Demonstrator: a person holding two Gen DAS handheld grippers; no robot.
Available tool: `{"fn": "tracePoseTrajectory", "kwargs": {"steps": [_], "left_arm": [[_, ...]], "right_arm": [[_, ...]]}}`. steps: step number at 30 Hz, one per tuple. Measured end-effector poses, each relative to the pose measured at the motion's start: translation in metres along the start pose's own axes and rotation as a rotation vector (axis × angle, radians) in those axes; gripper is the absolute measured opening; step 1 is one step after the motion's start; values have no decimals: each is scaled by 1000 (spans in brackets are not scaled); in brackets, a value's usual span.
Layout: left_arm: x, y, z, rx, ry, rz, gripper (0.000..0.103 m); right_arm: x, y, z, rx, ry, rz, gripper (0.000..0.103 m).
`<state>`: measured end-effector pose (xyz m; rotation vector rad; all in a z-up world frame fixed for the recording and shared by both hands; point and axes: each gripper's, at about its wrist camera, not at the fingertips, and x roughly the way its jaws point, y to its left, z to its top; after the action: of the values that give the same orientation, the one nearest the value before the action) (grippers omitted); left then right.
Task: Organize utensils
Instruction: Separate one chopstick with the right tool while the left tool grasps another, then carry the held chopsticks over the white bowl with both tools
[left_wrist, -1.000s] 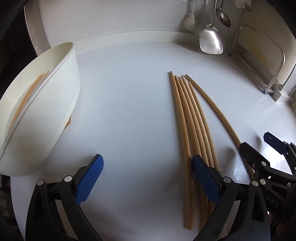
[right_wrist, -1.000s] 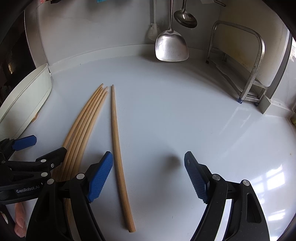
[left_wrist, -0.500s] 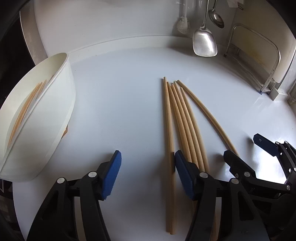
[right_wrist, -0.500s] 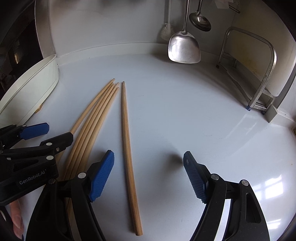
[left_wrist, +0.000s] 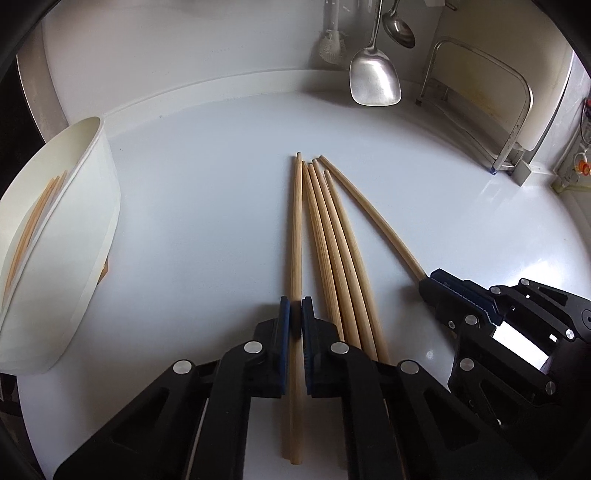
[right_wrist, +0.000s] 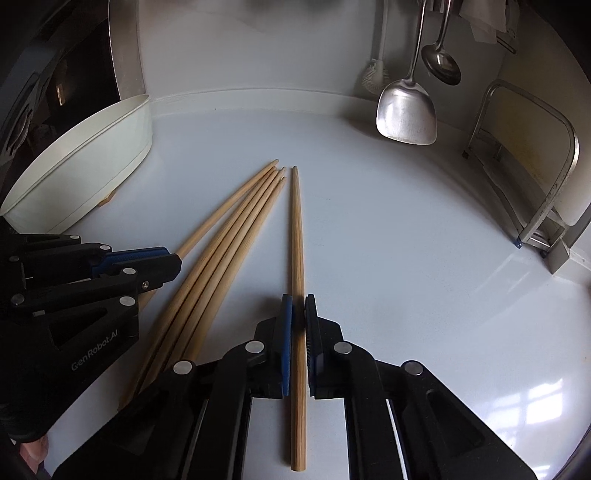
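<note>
Several wooden chopsticks (left_wrist: 332, 240) lie side by side on the white counter (left_wrist: 203, 221). My left gripper (left_wrist: 295, 317) is shut on the leftmost chopstick (left_wrist: 297, 221), blue pads pressing both its sides. In the right wrist view my right gripper (right_wrist: 298, 312) is shut on the rightmost chopstick (right_wrist: 297, 229), which lies apart from the bundle (right_wrist: 229, 251). Each gripper shows in the other's view: the right gripper (left_wrist: 434, 280) on the far stick's end, the left gripper (right_wrist: 173, 258) beside the bundle. A white container (left_wrist: 81, 240) at the left holds more chopsticks (left_wrist: 33, 221).
A steel spatula (left_wrist: 375, 83) and a ladle (left_wrist: 399, 29) hang on the back wall beside a white brush (left_wrist: 332, 44). A metal rack (left_wrist: 480, 103) stands at the back right. The container (right_wrist: 92, 166) sits against the counter's left edge.
Both grippers went from wide open to shut, each onto one chopstick. The left gripper shifted right until the leftmost chopstick lay between its pads.
</note>
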<state>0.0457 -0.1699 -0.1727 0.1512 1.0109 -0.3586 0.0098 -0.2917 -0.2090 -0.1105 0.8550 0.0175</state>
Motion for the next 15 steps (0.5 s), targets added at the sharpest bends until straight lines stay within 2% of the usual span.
{"fn": "tracePoseTrajectory", "kwargs": {"steps": [7,15], "left_arm": [[-13,12,6,-33,27,-49,7],[-65,36,26,-48,-6,-84,7]], "right_arm": [[-15,-15,3,149,20,46,6],[-54,-8,31,206,-12,58,6]]}}
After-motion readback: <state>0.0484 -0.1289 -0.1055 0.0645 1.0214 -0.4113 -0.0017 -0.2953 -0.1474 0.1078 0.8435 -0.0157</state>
